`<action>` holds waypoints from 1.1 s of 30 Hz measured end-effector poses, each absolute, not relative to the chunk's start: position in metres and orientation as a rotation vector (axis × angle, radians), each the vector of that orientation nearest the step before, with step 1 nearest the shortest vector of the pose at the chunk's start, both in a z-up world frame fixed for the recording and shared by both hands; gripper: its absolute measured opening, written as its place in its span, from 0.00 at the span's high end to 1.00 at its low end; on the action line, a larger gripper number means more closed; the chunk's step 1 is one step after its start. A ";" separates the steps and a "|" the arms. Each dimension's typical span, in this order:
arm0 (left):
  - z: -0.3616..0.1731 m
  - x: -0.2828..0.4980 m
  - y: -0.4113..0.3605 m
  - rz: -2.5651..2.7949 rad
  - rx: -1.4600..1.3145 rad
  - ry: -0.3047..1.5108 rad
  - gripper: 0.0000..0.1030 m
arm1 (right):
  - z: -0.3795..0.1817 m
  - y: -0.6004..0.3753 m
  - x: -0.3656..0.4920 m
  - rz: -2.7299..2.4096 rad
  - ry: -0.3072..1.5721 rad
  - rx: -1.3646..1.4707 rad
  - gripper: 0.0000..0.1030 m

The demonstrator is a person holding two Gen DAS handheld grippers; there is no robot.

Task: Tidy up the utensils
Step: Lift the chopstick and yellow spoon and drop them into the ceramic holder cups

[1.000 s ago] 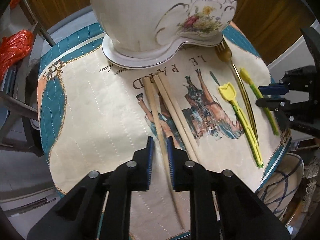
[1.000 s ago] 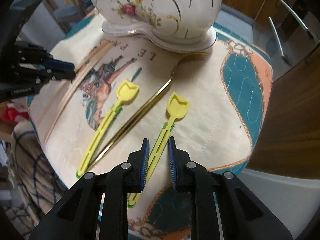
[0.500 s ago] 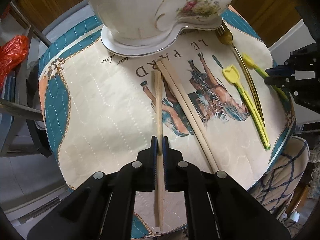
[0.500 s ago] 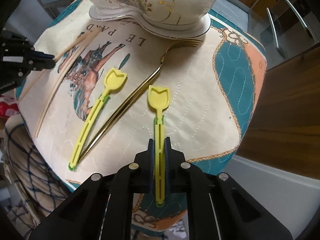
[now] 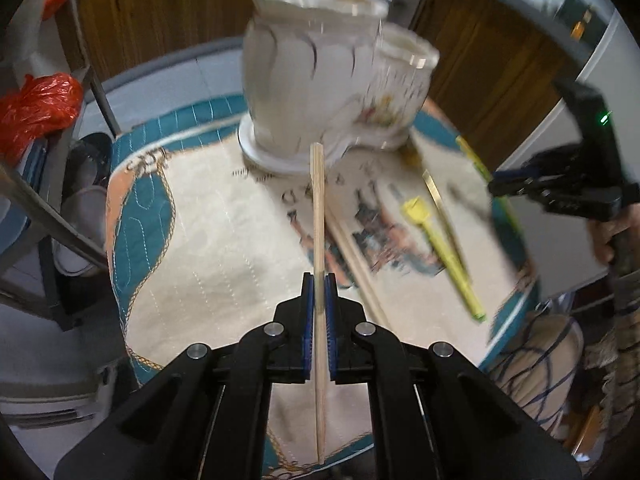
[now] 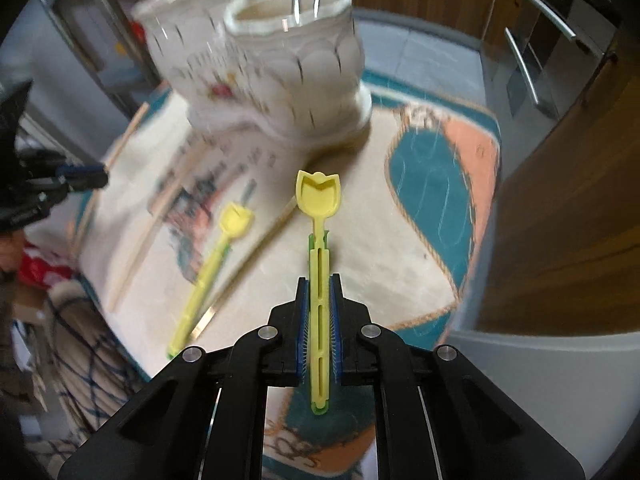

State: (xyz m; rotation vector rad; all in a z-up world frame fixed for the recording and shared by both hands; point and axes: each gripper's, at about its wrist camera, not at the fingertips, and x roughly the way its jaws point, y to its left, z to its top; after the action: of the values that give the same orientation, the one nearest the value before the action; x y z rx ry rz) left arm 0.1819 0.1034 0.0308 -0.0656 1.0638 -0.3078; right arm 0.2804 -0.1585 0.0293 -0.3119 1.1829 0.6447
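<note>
My left gripper [image 5: 319, 280] is shut on a wooden chopstick [image 5: 318, 216], lifted off the quilted cloth [image 5: 208, 240] and pointing at the white ceramic utensil holder [image 5: 320, 92]. A second chopstick [image 5: 356, 268] lies on the cloth beside it. My right gripper [image 6: 319, 282] is shut on a yellow tulip-shaped spoon [image 6: 318, 196], raised above the cloth [image 6: 380, 216]. The other yellow spoon [image 6: 216, 256] and a gold fork [image 6: 248, 264] lie to its left. The holder [image 6: 272, 68] stands at the back with several utensils in it. Each gripper shows at the edge of the other's view.
A red plastic bag [image 5: 36, 108] and a metal rack [image 5: 48, 216] sit left of the table. Wooden cabinet doors [image 6: 560, 200] rise on the right. A checked cushion [image 5: 536, 364] lies below the table edge. The person's hand [image 5: 608, 236] holds the right gripper's handle.
Both grippers closed on their utensils and lifted them off the cloth. The chopstick and the yellow spoon now hang above the table, and the holder's rim has come into view.
</note>
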 end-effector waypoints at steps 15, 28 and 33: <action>0.052 0.170 0.122 -0.314 -0.234 0.797 0.95 | 0.043 -0.173 0.274 0.708 0.991 -0.096 0.90; 0.095 0.178 0.129 -0.289 -0.360 0.507 0.95 | 0.076 -0.178 0.279 0.776 0.743 0.126 0.89; 0.106 0.193 0.128 -0.311 -0.393 0.449 0.95 | 0.082 -0.173 0.287 0.787 0.696 0.140 0.90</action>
State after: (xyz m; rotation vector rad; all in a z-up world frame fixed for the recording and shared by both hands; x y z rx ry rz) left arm 0.1927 0.1278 0.1055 -0.3931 0.4494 -0.3110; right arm 0.2866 -0.1734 0.0820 0.1404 0.6958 0.7873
